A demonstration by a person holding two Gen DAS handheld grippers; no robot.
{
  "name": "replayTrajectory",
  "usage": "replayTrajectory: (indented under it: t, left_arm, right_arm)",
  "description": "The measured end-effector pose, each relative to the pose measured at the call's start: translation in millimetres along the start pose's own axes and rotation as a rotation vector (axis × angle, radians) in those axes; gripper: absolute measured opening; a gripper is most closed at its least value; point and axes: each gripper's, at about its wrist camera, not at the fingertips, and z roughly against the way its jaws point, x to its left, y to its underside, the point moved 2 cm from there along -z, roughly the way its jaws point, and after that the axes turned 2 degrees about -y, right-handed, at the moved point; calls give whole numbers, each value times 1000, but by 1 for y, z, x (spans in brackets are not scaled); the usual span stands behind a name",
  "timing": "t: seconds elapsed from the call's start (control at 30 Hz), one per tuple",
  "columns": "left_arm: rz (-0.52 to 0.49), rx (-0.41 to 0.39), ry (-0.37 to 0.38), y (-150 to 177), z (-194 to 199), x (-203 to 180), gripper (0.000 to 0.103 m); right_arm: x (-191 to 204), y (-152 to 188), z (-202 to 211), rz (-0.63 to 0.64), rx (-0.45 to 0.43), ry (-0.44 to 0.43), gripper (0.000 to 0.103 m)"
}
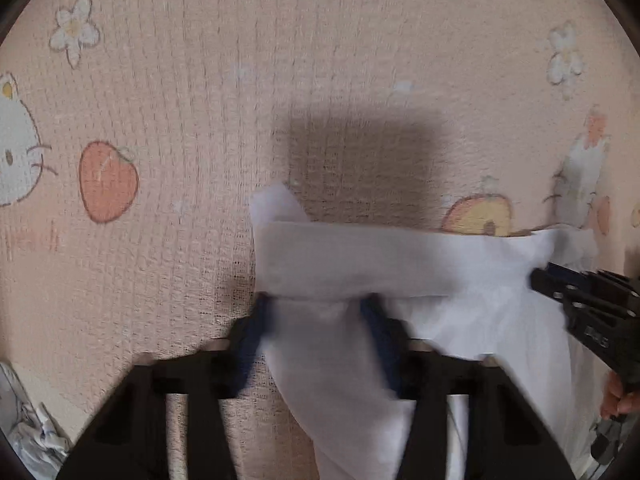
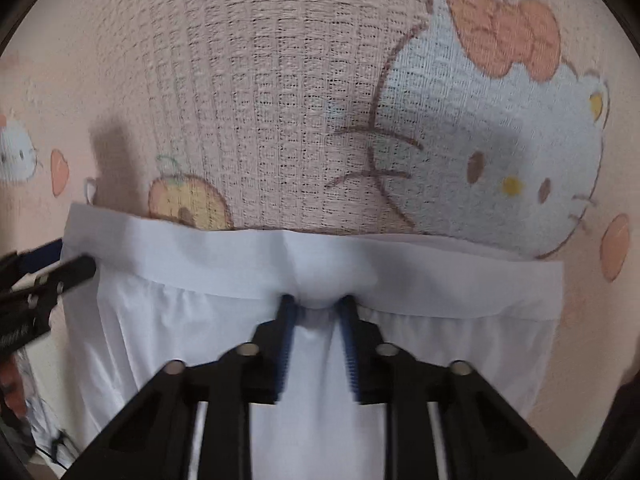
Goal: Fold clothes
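White garment (image 2: pixel 224 264) held above the cartoon-print sheet (image 2: pixel 280 120), left gripper (image 1: pixel 316 308) and right gripper (image 2: pixel 316 306) jaws each clenched on its banded edge; equal tension should keep the fold straight.

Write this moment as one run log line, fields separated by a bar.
phase: fold | left gripper: shut on white garment | right gripper: shut on same band | garment lifted over pink cartoon mat

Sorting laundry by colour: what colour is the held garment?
Plain white garment, clearest in the right wrist view.
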Motion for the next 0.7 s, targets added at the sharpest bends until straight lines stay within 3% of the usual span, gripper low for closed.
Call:
replayTrajectory:
  t: [0.1, 0.2, 0.33, 0.53, 0.63, 0.7]
  left_arm:
    - [-2, -34, 3, 2, 6, -8, 12]
    - [-25, -83, 50, 2, 21, -19, 11]
    - [-23, -79, 106, -4, 31, -30, 10]
    - [14, -72, 188, -12, 33, -45, 11]
    - [102, -29, 292, -7, 33, -48, 15]
    - [135, -42, 332, -6, 40, -44, 29]
  right_arm:
    - [-11, 1, 6, -23, -19, -12, 4]
    - [-21, -3, 16, -34, -52, 7, 3]
    - [-36, -3, 29, -40, -62, 15, 3]
    - [-60, -4, 40, -42, -58, 106, 3]
    - [-76, 0, 40, -49, -28, 135, 3]
    - [-83, 3, 32, -67, 21, 126, 4]
